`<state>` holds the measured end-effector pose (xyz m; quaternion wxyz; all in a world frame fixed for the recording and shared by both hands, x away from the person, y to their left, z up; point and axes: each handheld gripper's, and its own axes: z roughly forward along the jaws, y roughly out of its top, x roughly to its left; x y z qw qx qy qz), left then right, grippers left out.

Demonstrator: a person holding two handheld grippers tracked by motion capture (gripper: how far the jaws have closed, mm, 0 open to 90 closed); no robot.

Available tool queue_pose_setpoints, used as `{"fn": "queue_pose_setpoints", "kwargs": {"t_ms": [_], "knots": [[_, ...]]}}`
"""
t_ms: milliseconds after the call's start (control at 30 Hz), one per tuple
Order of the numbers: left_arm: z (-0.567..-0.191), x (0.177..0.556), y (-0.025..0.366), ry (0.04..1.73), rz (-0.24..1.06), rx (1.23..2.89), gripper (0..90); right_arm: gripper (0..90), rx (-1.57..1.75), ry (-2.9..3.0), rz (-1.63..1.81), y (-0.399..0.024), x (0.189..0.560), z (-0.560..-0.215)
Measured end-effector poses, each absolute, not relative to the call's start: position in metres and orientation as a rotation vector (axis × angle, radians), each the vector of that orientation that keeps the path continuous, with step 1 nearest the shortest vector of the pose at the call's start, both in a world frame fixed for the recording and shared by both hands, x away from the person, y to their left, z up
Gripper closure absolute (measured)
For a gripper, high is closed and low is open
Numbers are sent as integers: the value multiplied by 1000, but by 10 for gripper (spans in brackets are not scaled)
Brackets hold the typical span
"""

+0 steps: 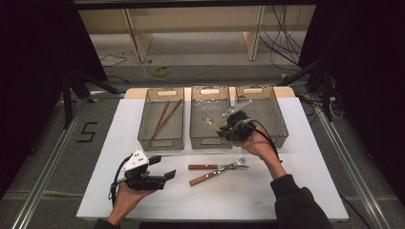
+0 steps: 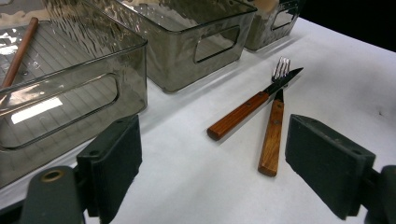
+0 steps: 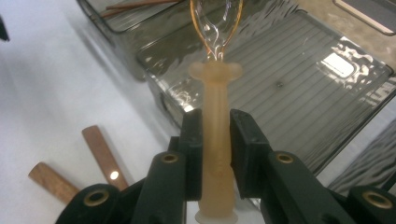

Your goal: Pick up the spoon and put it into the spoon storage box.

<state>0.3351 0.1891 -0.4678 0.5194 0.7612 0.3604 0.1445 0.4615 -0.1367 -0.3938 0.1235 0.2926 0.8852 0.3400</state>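
- High view: three smoky, see-through bins stand side by side at the far edge of the white bench (image 1: 143, 191), each with a slot handle in its end walls.
- Left bin (image 1: 161, 118) holds a pair of reddish-brown chopsticks (image 1: 165, 118) lying slantwise on its ribbed floor.
- Middle bin (image 1: 210, 117) has the right tongs (image 1: 228, 129) over its near right part; these are clamped on the pale, cream-coloured handle of a spoon (image 3: 215, 116), whose clear bowl with an amber rim points out over the ribbed floor of that bin in the right gripper view.
- Right bin (image 1: 268, 114): I cannot tell what, if anything, lies in it, as the hand and gripper cover part of it.
- On the bench in front of the bins lie a wooden-handled knife (image 1: 203, 167) and a wooden-handled fork (image 1: 217, 172), crossed near their metal ends; in the left gripper view the knife blade lies over the fork's neck.
- Left tongs (image 1: 162, 168) are held near the bench's front left, jaws spread wide with nothing between them, pointing toward the knife and fork.
- Writing: a dark mark shaped like the figure 5 (image 1: 87, 132) sits on the floor to the left of the bench; no brand or label is legible on the bins or cutlery.
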Motion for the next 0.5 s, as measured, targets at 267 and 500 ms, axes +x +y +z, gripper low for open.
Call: {"fn": "queue_pose_setpoints", "kwargs": {"t_ms": [267, 500], "knots": [[-468, 335, 189, 864, 348, 1823, 181, 765, 884, 2561, 991, -129, 479, -395], [-468, 335, 189, 863, 346, 1828, 181, 765, 930, 2551, 968, -122, 494, -398]]}}
